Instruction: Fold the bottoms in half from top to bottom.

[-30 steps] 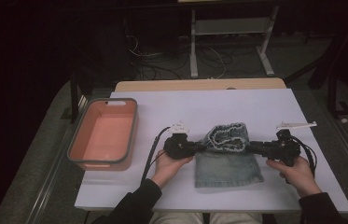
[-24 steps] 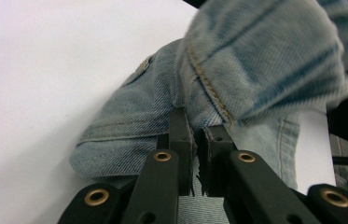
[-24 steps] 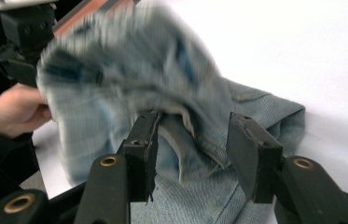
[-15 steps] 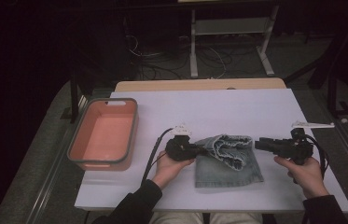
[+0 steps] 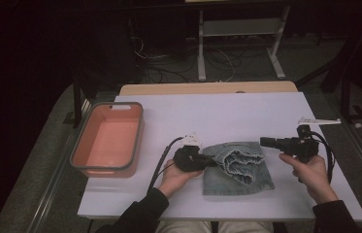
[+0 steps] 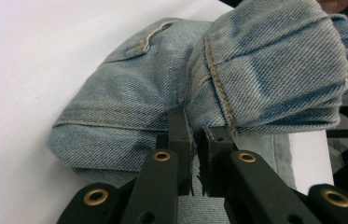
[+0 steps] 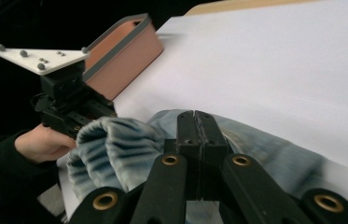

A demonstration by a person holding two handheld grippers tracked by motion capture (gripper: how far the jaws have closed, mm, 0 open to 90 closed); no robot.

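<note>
Left hand (image 5: 176, 175) low at table (image 5: 246, 114) level, forearm entering from near edge, left gripper (image 5: 206, 161) aimed level toward the right. Fingers closed on a fold of the jeans (image 5: 239, 167); in the left gripper view, denim (image 6: 218, 84) pinched between the two pads, bunched cuff rising above and to the right of them.

Right hand (image 5: 309, 172) at the right, well clear of the jeans, right gripper (image 5: 265, 141) held level, pointing left toward the garment. Fingers fully closed on nothing, having just been closing; in the right gripper view, pads (image 7: 195, 128) pressed flat together with no cloth between, jeans (image 7: 115, 149) lying beyond them and the left gripper (image 7: 76, 126) at the far side of the cloth.

Jeans lying on the near middle of the table, between the two grippers. Folded into a compact block, long axis roughly left to right. Left end gathered and lifted at the held fold, ribbed inner face of the roll turned upward; right and near part flat on the table.

Pink bin (image 5: 108, 138) at the left of the table, well apart from the jeans, long axis near to far.
</note>
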